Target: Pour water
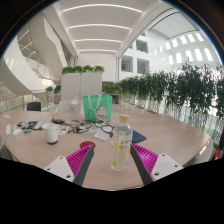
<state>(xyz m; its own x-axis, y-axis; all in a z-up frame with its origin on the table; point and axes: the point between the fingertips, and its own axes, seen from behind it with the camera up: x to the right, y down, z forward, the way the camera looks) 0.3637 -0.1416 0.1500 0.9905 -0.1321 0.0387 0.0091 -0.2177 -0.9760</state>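
This is the atrium of a large office or institutional building. Long strip ceiling lights [95,22] run overhead at 12 o'clock, white curved balconies [22,72] rise at 9 o'clock, and tall green potted plants [175,95] line the round wooden desk [170,140] from 1 to 3 o'clock.

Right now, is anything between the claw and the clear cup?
Nothing visible. The clear cup stands on the table between the open claw's pink pads, gaps on both sides.
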